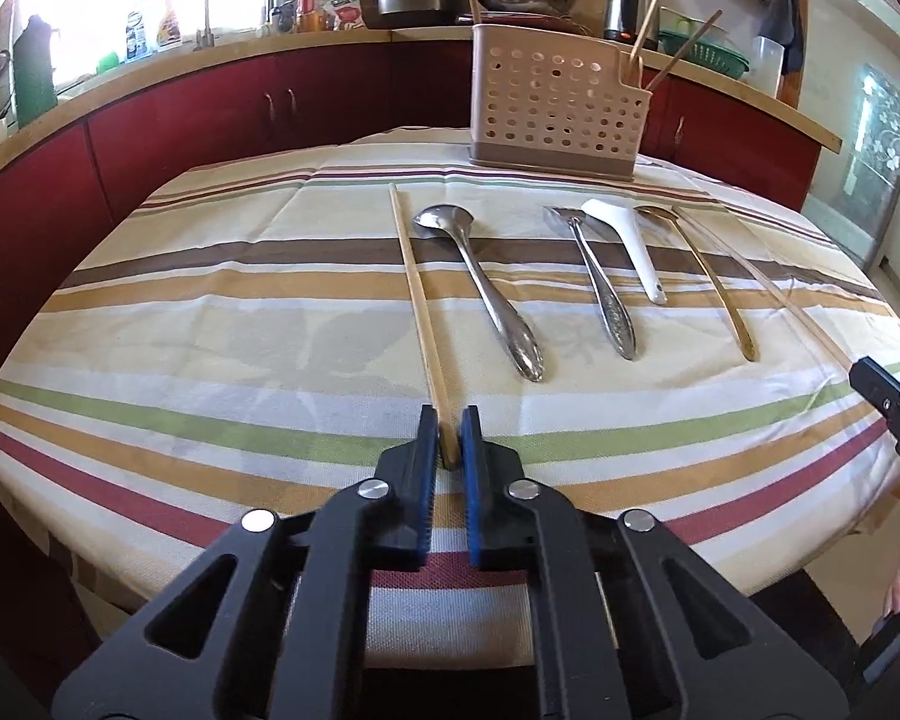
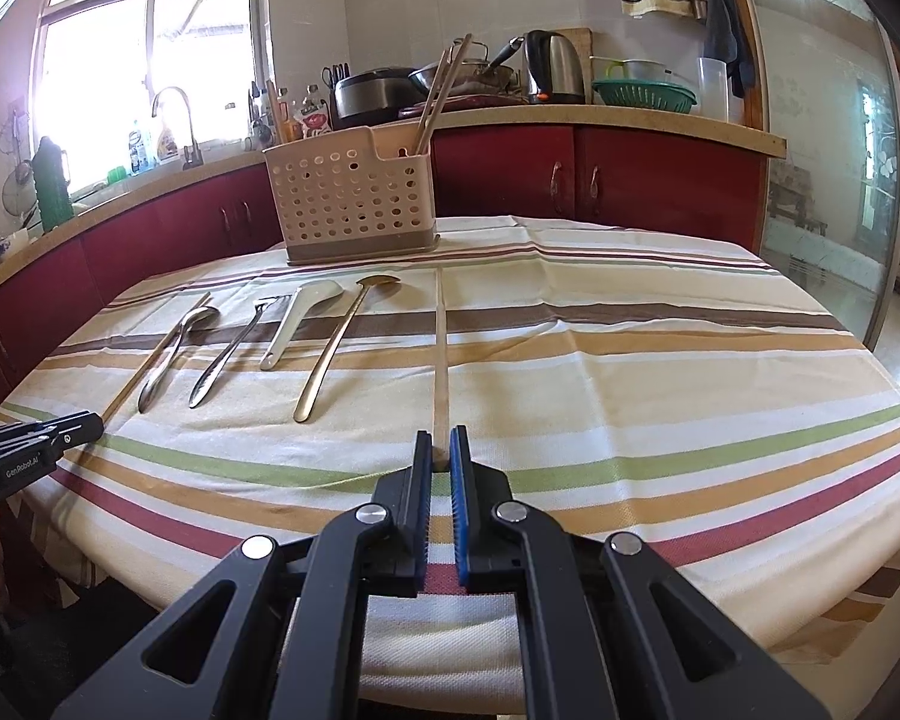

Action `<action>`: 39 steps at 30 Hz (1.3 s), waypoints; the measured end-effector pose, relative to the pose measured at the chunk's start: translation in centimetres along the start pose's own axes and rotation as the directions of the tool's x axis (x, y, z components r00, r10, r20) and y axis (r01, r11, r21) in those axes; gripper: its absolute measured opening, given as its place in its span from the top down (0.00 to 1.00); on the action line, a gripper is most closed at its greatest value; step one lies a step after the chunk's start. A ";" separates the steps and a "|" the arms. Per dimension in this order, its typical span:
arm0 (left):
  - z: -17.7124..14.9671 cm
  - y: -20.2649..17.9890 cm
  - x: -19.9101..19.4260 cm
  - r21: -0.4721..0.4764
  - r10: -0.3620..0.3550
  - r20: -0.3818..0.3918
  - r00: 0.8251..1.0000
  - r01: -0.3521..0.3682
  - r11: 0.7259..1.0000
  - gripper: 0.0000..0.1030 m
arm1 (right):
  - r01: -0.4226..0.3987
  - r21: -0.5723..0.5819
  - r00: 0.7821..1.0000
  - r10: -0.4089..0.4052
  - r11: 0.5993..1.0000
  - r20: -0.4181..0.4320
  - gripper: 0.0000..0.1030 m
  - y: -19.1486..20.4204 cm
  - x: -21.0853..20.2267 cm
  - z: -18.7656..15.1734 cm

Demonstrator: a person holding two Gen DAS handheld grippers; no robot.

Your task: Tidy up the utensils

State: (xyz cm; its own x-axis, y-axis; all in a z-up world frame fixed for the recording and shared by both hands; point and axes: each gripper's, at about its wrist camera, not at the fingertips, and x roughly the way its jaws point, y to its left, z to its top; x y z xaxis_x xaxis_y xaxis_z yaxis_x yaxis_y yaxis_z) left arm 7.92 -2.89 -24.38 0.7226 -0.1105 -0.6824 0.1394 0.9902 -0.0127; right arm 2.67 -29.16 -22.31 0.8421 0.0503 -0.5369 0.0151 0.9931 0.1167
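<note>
The left chopstick (image 1: 421, 306) lies on the striped tablecloth (image 1: 210, 324), at the left end of the row of utensils, and its near end sits between the blue pads of the left gripper (image 1: 449, 429), which is closed on it. The right chopstick (image 2: 440, 360) lies at the other end of the row, and the right gripper (image 2: 441, 447) is closed narrow on its near end in the same way. Between the two chopsticks, from left to right, lie a steel spoon (image 1: 480, 282), a steel fork (image 1: 600, 288), a white ceramic spoon (image 1: 630, 246) and a gold long spoon (image 1: 702, 276), all with handles toward the grippers. Behind them, at the far edge of the table, stands the beige perforated utensil holder (image 1: 546, 102), upright, with several chopsticks already standing in it. Behind the table runs a kitchen counter (image 1: 330, 39) with red cabinets below.
</note>
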 end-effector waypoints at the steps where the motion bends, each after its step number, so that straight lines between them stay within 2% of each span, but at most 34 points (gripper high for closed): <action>1: 0.0 0.0 0.0 0.003 -0.002 -0.002 1.000 0.002 1.000 0.92 | -0.001 0.000 1.000 0.001 1.000 0.003 0.93 0.0 -0.1 0.1; 7: 0.3 0.8 -1.3 0.010 0.001 0.018 1.000 -0.001 1.000 0.93 | 0.002 0.001 0.999 -0.002 1.000 0.034 0.93 0.0 -1.0 0.8; 17: 3.2 2.7 -7.3 -0.006 -0.005 0.155 0.988 0.006 1.000 0.94 | 0.021 -0.051 0.981 -0.010 0.998 0.193 0.93 0.9 -5.5 5.4; 21: 4.7 3.7 -9.6 -0.016 0.004 0.193 0.981 -0.001 1.000 0.94 | 0.011 -0.041 0.974 -0.002 0.999 0.227 0.93 0.9 -6.5 7.2; 30: 8.0 6.4 -12.2 -0.082 -0.025 0.167 0.986 0.040 0.996 0.94 | 0.026 -0.043 0.960 -0.013 0.999 0.278 0.93 0.5 -7.3 11.1; 39: 11.2 7.1 -12.9 -0.038 0.025 0.233 0.972 -0.017 0.999 0.94 | 0.034 -0.056 0.959 -0.017 0.998 0.283 0.93 0.1 -5.2 14.8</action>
State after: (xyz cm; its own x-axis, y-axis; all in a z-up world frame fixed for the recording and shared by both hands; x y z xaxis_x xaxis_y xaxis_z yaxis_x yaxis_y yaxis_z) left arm 7.15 4.59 -7.46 0.8635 -0.1027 -0.4938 0.1018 0.9944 -0.0288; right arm 6.26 -30.94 -7.13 0.9598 0.0012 -0.2808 0.0139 0.9986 0.0515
